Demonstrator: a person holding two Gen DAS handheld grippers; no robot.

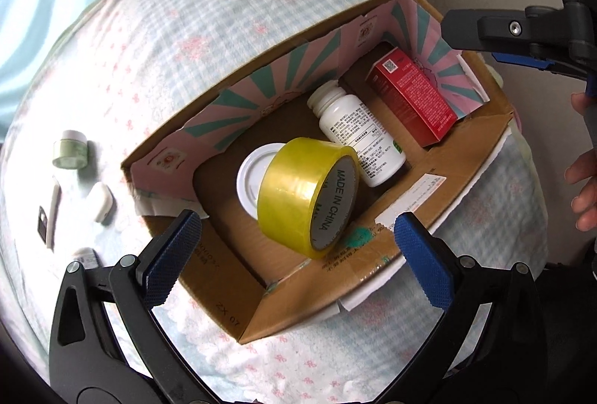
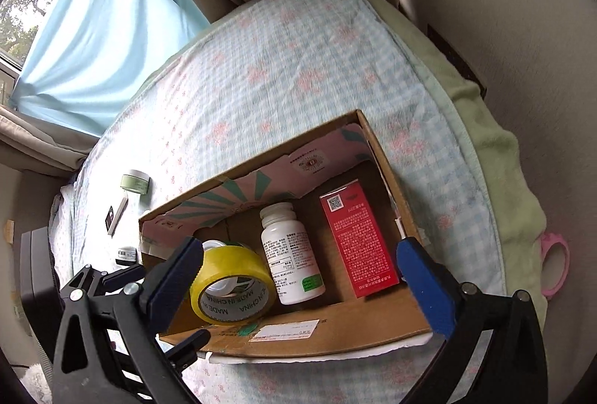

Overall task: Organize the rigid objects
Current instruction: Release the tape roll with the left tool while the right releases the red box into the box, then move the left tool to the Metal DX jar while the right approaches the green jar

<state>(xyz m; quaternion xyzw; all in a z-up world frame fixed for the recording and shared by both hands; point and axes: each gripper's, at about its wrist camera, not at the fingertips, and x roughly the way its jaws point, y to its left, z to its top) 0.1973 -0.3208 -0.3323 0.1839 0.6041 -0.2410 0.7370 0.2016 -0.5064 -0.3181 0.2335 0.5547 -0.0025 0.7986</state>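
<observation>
An open cardboard box (image 1: 429, 202) (image 2: 335, 329) lies on a checked bedspread. Inside it are a yellow tape roll (image 1: 308, 197) (image 2: 233, 284), leaning on a white round lid (image 1: 253, 180), a white pill bottle (image 1: 360, 139) (image 2: 291, 254) and a red carton (image 1: 410, 98) (image 2: 358, 236). My left gripper (image 1: 294, 247) is open and empty just above the box's near edge, close to the tape roll. My right gripper (image 2: 298, 273) is open and empty over the box's near wall. The right gripper also shows at the upper right of the left wrist view (image 1: 522, 34).
On the bedspread left of the box lie a green jar (image 1: 71, 148) (image 2: 136, 182), a white case (image 1: 100, 200), a thin white stick (image 1: 52, 213), a small dark card (image 1: 43, 223) and a small tub (image 2: 127, 254). A pink ring (image 2: 556, 262) hangs at the bed's right edge.
</observation>
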